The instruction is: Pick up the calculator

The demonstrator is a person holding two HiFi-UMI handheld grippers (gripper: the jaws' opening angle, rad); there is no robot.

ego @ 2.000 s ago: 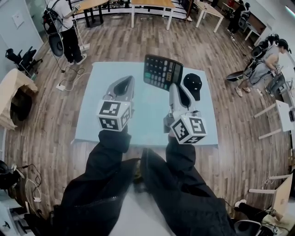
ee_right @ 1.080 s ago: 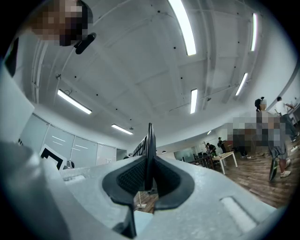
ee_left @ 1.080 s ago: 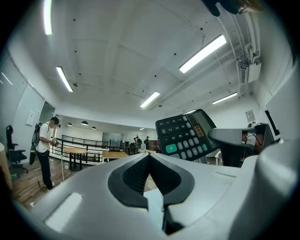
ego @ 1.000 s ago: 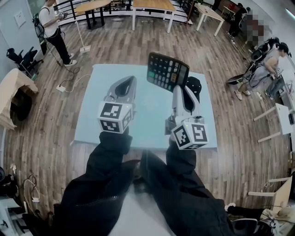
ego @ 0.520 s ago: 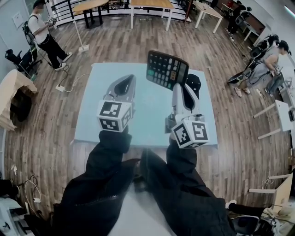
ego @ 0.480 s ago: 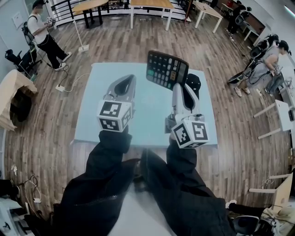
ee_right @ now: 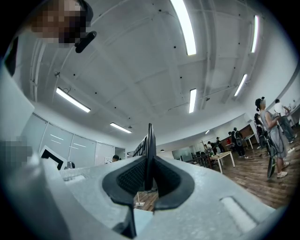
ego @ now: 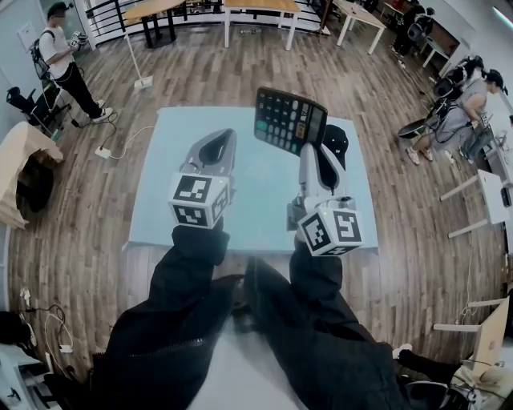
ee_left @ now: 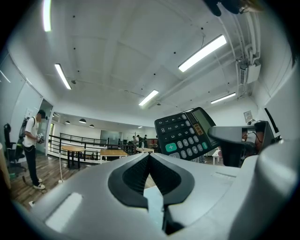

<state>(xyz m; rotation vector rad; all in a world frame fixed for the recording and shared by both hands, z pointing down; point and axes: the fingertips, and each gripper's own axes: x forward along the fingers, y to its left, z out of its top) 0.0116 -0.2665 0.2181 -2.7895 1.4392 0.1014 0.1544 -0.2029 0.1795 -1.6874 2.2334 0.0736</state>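
The black calculator [ego: 290, 120] hangs in the air over the light blue table [ego: 164, 184], tilted with its keys toward me. My right gripper [ego: 309, 150] is shut on its lower edge. In the right gripper view the calculator [ee_right: 149, 140] shows edge-on, clamped between the dark pads of that gripper [ee_right: 149, 165]. My left gripper [ego: 222, 138] hovers to the left of it, shut with nothing in it. The left gripper view shows that gripper [ee_left: 149, 156] with its jaws touching and the calculator [ee_left: 185, 133] off to the right.
A black cap [ego: 335, 146] lies on the table behind my right gripper. Wooden floor surrounds the table. A person [ego: 60, 60] stands at the far left, more people [ego: 469, 100] sit at the right, and wooden tables [ego: 256, 10] line the back.
Between the oldest frame and one second ago the calculator rose slightly; both grippers have stayed still since. The person at the back left has walked further left.
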